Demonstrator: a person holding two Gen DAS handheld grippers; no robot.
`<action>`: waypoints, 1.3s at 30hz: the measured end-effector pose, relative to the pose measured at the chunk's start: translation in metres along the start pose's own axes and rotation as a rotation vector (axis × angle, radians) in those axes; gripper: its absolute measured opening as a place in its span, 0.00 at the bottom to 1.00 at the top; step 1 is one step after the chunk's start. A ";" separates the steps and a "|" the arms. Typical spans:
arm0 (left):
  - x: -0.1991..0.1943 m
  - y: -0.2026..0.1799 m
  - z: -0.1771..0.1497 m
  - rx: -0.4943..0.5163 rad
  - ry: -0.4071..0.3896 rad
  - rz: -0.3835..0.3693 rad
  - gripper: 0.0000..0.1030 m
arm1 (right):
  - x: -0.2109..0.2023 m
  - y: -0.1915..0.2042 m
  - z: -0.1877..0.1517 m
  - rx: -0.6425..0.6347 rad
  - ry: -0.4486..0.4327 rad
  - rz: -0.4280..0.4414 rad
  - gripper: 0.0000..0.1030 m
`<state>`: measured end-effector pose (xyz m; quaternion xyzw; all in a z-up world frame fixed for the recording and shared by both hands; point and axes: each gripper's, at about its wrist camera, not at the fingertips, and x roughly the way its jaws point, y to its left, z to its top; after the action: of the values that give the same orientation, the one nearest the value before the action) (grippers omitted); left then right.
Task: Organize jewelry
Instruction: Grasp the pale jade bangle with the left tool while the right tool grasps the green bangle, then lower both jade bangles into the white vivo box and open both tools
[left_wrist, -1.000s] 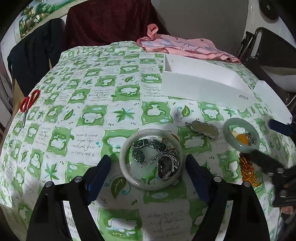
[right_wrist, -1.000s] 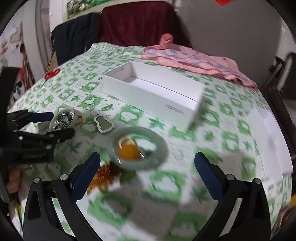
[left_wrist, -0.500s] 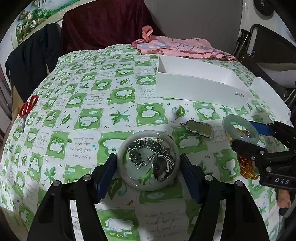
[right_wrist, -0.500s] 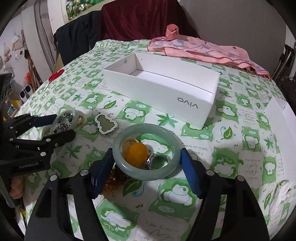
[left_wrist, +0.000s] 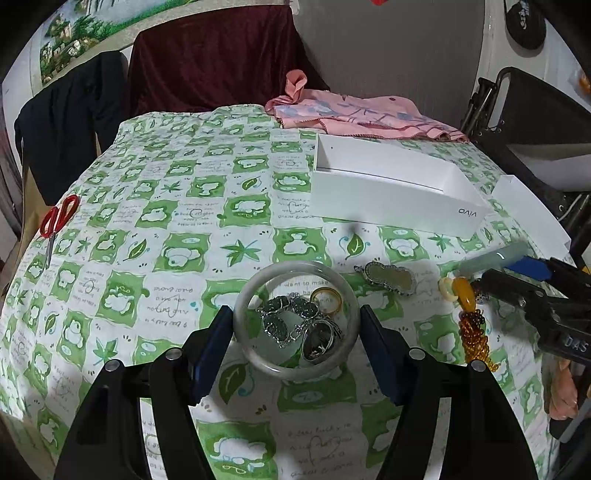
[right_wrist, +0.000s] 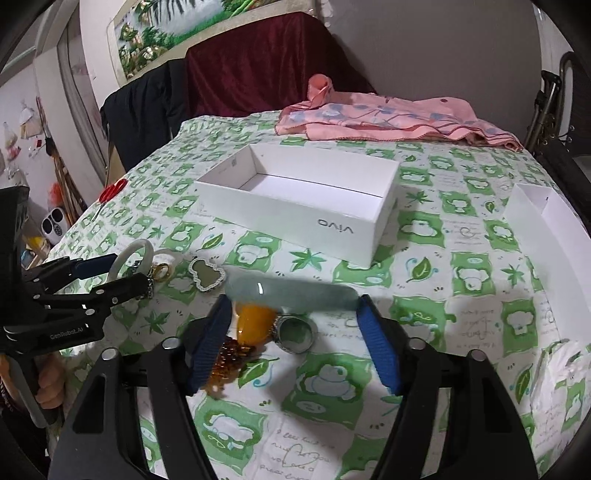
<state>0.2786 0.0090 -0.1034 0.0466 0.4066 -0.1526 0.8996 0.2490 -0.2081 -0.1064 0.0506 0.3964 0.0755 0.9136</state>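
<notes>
A white jade bangle (left_wrist: 295, 321) lies on the green cloth between the fingers of my left gripper (left_wrist: 295, 347), which closes on its sides. Inside it lie a silver-green bracelet (left_wrist: 291, 314), a gold ring (left_wrist: 325, 299) and a silver ring. My right gripper (right_wrist: 291, 325) is shut on a pale green bangle (right_wrist: 291, 291) and holds it lifted and tilted; the green bangle also shows in the left view (left_wrist: 491, 258). Under it lie an amber bead (right_wrist: 255, 325), a silver ring (right_wrist: 295, 332) and amber beads (right_wrist: 225, 354). A silver pendant (right_wrist: 207, 273) lies between the two bangles.
An open white box (right_wrist: 295, 199) stands behind the jewelry, its lid (right_wrist: 546, 229) at the right edge. A pink cloth (right_wrist: 388, 118) lies at the back. Red scissors (left_wrist: 55, 221) lie at the table's left edge.
My right gripper closed on the green bangle and raised it off the cloth, uncovering the amber bead and ring. My left gripper narrowed around the white bangle.
</notes>
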 end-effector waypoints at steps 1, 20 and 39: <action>0.000 0.000 0.000 0.000 0.002 0.002 0.66 | 0.007 -0.006 -0.001 0.028 0.044 0.056 0.04; 0.004 0.018 0.000 -0.071 0.024 -0.023 0.66 | 0.041 0.069 0.007 -0.304 0.114 0.015 0.80; -0.003 0.001 0.075 -0.053 -0.053 -0.061 0.66 | -0.016 -0.003 0.069 0.001 -0.171 0.046 0.67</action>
<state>0.3306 -0.0047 -0.0510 0.0062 0.3878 -0.1701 0.9059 0.2890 -0.2158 -0.0484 0.0663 0.3159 0.0918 0.9420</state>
